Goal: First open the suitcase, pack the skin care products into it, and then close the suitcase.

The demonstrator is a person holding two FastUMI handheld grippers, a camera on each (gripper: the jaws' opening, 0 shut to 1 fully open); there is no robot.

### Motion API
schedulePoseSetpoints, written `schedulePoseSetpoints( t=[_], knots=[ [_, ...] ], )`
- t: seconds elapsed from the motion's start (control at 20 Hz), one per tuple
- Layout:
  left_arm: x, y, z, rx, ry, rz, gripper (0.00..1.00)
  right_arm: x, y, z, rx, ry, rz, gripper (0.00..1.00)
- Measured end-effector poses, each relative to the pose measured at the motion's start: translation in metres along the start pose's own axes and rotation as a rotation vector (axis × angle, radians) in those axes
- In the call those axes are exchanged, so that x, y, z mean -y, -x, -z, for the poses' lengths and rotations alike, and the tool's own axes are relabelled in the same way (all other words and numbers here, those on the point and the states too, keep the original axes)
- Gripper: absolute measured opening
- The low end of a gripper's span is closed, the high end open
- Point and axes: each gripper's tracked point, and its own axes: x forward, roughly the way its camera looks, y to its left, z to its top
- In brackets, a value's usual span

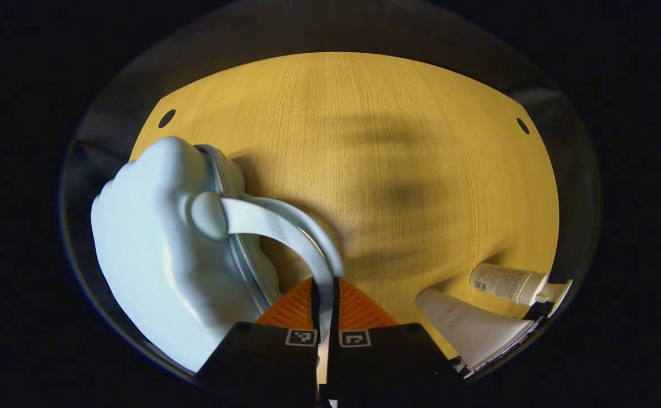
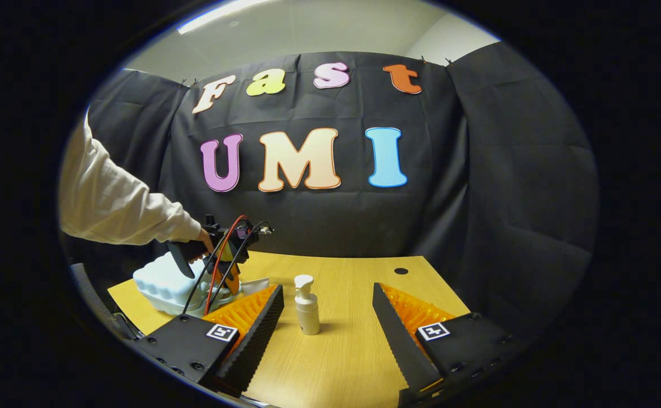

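The table [image 1: 398,141] is wood-grained, with the booth's black cloth wall [image 2: 506,187] behind it. On it the suitcase [image 1: 154,266], a pale blue hard shell, lies closed as far as I can judge, its zip line running along the edge that faces me in the left gripper view. In the right gripper view it sits at the far left of the table under a sleeve [image 2: 120,209].

My left gripper [image 1: 324,309] is closed down on the suitcase's handle strap [image 1: 285,232]: both fingers press the strap between them, with no gap besides it.

My right gripper [image 2: 325,317] stands wide open and holds nothing. The pump bottle [image 2: 307,304] stands upright on the table ahead, in line with the gap between its fingers but not touched.

Near the table's edge in the left gripper view lie a white tube [image 1: 472,328] and a second bottle [image 1: 511,283] on its side, just beside each other.

Judgement: the opening step is in hand; no product is packed. Next, the strap hold must steady the shell while the lid is worked open along the zip. Whether the zip is undone I cannot tell.
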Motion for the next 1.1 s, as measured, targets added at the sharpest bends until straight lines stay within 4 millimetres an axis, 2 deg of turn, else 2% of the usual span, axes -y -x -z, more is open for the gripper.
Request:
schedulePoseSetpoints(
  t=[0.15, 0.35, 0.5, 0.65, 0.75, 0.9, 1.0, 1.1],
  knots=[
    [0.009, 0.016, -0.004, 0.049, 0.015, 0.051, 0.00, -0.007, -0.003, -0.007, 0.004, 0.002, -0.021, 0.99],
    [0.008, 0.047, -0.010, 0.135, 0.040, 0.151, 0.00, -0.025, -0.009, -0.019, 0.016, 0.022, -0.072, 0.99],
    [0.003, 0.085, -0.012, 0.222, 0.059, 0.220, 0.00, -0.044, -0.013, -0.025, 0.022, 0.041, -0.119, 0.99],
    [-0.018, 0.124, -0.011, 0.335, 0.087, 0.266, 0.00, -0.064, -0.015, -0.030, 0.030, 0.062, -0.161, 0.99],
    [-0.042, 0.151, -0.008, 0.398, 0.117, 0.278, 0.00, -0.076, -0.018, -0.032, 0.033, 0.066, -0.183, 0.99],
    [-0.097, 0.187, 0.006, 0.482, 0.147, 0.247, 0.00, -0.093, -0.020, -0.038, 0.044, 0.069, -0.201, 0.99],
    [-0.141, 0.203, 0.021, 0.517, 0.183, 0.217, 0.00, -0.101, -0.021, -0.042, 0.054, 0.079, -0.202, 0.99],
    [-0.185, 0.207, 0.038, 0.552, 0.227, 0.172, 0.00, -0.109, -0.024, -0.046, 0.064, 0.081, -0.201, 0.99]
  ],
)
